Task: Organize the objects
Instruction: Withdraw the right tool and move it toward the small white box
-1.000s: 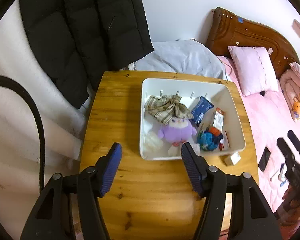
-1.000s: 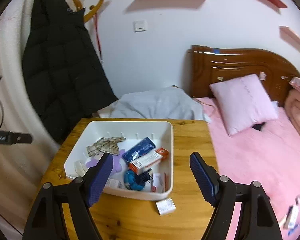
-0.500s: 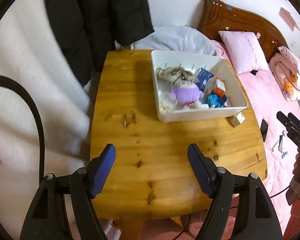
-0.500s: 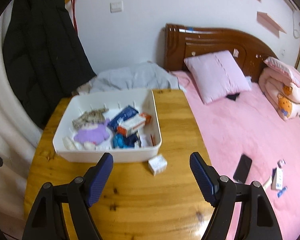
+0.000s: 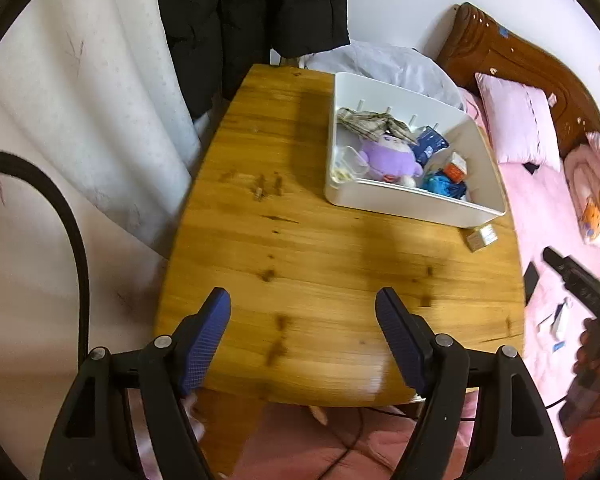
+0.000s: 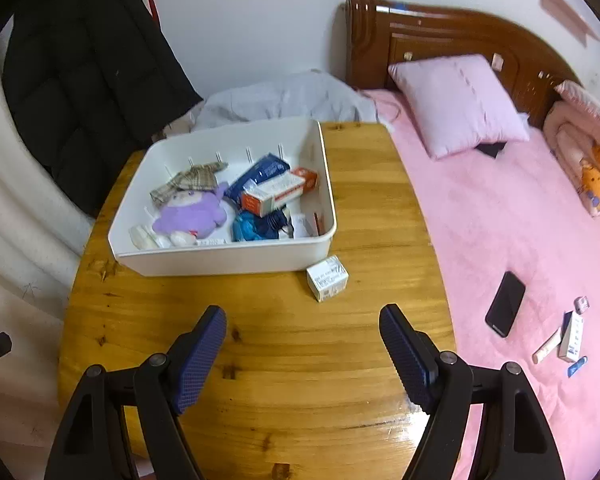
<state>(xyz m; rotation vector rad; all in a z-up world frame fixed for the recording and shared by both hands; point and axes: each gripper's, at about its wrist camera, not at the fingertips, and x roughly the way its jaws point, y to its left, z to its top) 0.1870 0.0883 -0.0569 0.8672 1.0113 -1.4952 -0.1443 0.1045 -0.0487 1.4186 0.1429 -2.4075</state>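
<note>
Moved: both grippers have pulled back from the white bin, way more table showing
left gripper: spread wide, holding nothing
right gripper: wide too, nothing held
small box: on table, just beside bin's near right corner
purple plush: inside bin

Both claws, L & R, pulled back from bin.

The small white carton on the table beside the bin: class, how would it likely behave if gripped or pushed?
The small white carton looks like thin printed card, so it is probably light and would slide on the glossy table. Its flat faces suggest it will not roll. A hard squeeze might dent it. It sits close to the white bin, leaving little finger room on that side.
</note>
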